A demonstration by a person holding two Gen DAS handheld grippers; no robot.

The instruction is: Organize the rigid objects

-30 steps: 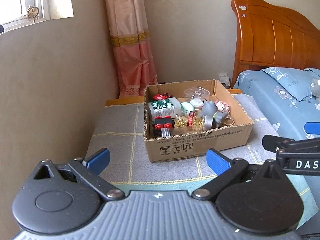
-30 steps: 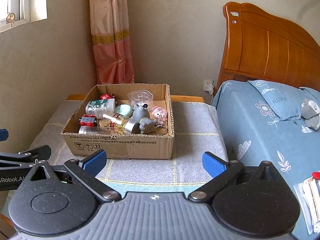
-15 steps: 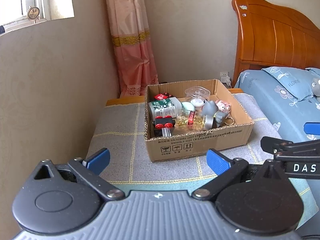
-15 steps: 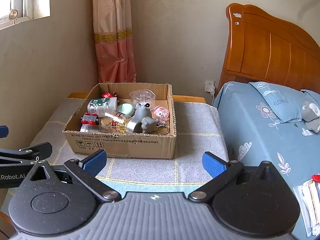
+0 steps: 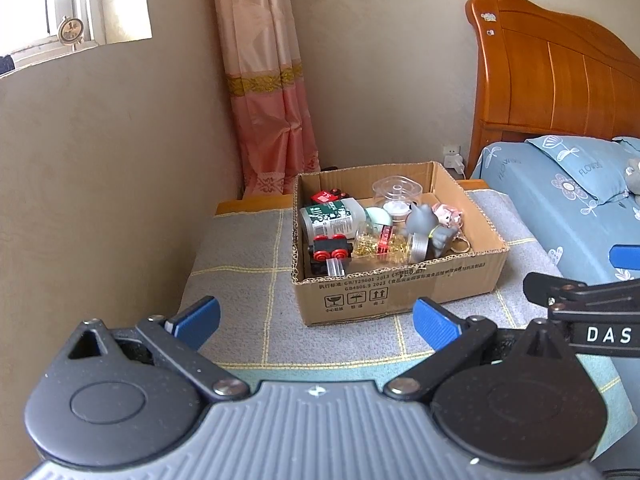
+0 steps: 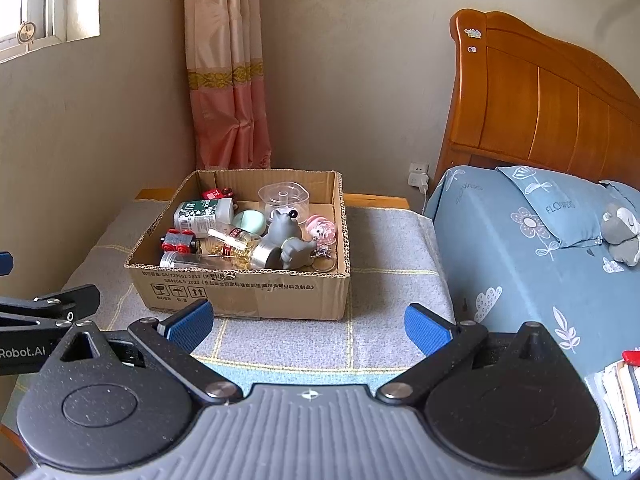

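A cardboard box rests on a grey checked cloth over a low table. Inside it lie a white bottle with a green label, a red and black toy train, a jar of gold clips, a grey animal figure, a clear round container and a pink keychain toy. My left gripper stands open, short of the box's front wall. To its right, my right gripper is open and holds nothing.
The grey cloth has bare room left and right of the box. A wall and pink curtain stand behind. A bed with blue bedding and wooden headboard lies on the right. Papers sit at lower right.
Both grippers have crept slightly toward the box, so it looks a little larger and nearer. Nothing in the box has moved and both grippers remain open.
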